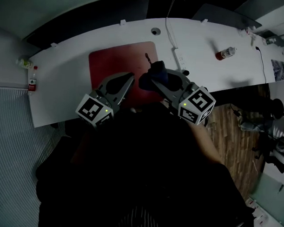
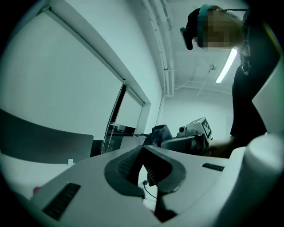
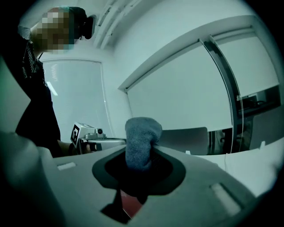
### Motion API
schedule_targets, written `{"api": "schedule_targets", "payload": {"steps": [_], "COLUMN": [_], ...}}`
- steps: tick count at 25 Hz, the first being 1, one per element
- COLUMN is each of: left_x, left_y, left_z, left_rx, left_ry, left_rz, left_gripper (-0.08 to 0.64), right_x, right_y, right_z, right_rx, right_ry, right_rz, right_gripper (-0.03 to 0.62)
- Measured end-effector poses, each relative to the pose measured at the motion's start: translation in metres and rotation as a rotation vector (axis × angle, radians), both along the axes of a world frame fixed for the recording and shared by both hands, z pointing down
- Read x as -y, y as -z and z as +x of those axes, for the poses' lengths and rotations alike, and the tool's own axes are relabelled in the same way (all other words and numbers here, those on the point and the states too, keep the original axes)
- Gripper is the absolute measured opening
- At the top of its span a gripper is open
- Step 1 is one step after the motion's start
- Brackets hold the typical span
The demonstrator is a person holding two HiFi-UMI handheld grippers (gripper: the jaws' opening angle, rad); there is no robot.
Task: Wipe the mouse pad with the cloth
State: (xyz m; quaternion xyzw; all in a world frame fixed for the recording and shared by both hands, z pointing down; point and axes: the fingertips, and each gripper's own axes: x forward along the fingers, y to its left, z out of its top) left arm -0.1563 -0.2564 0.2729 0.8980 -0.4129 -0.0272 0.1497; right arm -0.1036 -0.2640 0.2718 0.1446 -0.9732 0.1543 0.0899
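Observation:
A red mouse pad point(image 1: 117, 63) lies on the white table point(image 1: 63, 91), in front of me. My right gripper point(image 1: 150, 79) hangs over the pad's near right corner and is shut on a dark blue-grey cloth point(image 1: 157, 72). In the right gripper view the cloth point(image 3: 141, 138) sticks up as a bunched wad between the jaws of that gripper point(image 3: 140, 156). My left gripper point(image 1: 132, 78) is just left of it, above the pad's near edge, its tips together and holding nothing. The left gripper view shows its jaw tips meeting point(image 2: 142, 148), with the cloth point(image 2: 160, 132) beyond them.
A small red-and-white bottle point(image 1: 225, 53) lies on the table's right part. Another bottle point(image 1: 33, 82) stands at the left edge. A white cable point(image 1: 171, 39) runs to a power strip point(image 1: 182, 62) right of the pad. A small dark item point(image 1: 147, 56) rests on the pad's far right.

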Motion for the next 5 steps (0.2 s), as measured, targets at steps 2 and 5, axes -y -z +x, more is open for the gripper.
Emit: {"api": "schedule_targets", "payload": {"steps": [2, 5], "left_x": [-0.002, 0.007], "left_y": [-0.003, -0.004], "left_z": [-0.005, -0.017], "left_rx": [0.026, 0.077], "left_ry": [-0.011, -0.031], "left_rz": [-0.008, -0.01], "left_gripper": [0.0, 0.0], "right_x": [-0.003, 0.005], "right_y": [0.002, 0.009], "right_z": [-0.009, -0.022], "right_rx": [0.016, 0.031], "right_ry": [0.003, -0.001], "right_rz": [0.001, 0.029], "right_gripper": [0.094, 0.094]}}
